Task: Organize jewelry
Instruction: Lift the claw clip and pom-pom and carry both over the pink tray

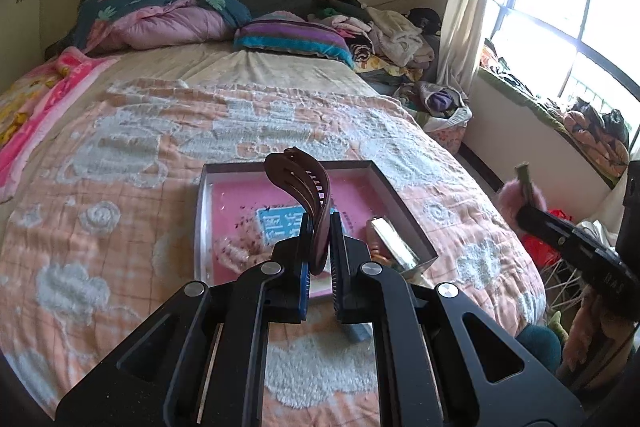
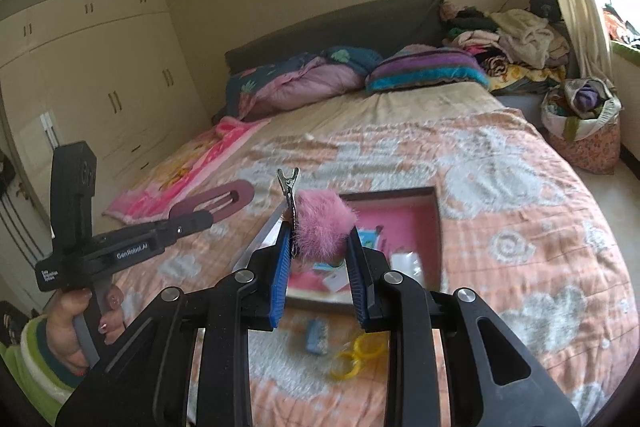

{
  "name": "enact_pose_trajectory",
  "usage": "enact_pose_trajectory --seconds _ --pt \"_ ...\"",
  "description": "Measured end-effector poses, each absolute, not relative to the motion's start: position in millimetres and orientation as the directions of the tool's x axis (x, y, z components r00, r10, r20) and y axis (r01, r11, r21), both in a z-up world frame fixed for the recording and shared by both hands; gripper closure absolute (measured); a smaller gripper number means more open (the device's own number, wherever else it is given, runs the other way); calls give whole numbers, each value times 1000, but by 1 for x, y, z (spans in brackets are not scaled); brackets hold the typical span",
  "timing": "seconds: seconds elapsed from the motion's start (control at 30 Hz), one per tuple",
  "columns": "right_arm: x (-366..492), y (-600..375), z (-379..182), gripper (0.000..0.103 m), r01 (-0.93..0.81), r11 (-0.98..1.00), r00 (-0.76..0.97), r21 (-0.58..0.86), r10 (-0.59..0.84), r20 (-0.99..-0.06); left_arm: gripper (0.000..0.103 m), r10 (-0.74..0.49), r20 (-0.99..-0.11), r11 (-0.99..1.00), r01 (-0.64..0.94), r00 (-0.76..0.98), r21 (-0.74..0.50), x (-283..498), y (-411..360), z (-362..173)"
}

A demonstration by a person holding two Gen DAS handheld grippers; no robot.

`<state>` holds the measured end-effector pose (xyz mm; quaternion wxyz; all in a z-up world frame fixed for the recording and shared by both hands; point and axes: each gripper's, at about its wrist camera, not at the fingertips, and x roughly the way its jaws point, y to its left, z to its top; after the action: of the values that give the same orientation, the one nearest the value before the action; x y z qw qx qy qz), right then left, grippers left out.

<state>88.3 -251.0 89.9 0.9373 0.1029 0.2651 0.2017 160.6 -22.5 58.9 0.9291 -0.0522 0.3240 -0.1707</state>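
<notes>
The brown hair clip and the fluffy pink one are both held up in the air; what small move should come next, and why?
Probably lower the left gripper toward the open box and let the brown hair clip go inside. Both grippers are full, the right gripper clamping the pink fluffy clip, and the box lies just below on the bed.

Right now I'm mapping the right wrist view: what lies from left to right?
Person's hand → left tongs with the brown hair clip → pink fluffy clip in the right tongs → box → fabric basket.
</notes>
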Motion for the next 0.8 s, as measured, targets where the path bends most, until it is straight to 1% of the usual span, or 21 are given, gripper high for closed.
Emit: enact_pose_trajectory --seconds 0.1,0.4,0.8 --pt "92 -264 95 78 -299 906 799 301 409 -440 100 -343 -584 938 299 736 -173 168 -34 58" --pt "111 -288 100 78 -240 924 828 297 354 -434 100 -356 -597 929 343 719 -141 189 -60 54" --pt "143 -289 86 78 -198 940 817 279 316 -483 101 -375 -631 915 383 679 -131 209 -81 30"
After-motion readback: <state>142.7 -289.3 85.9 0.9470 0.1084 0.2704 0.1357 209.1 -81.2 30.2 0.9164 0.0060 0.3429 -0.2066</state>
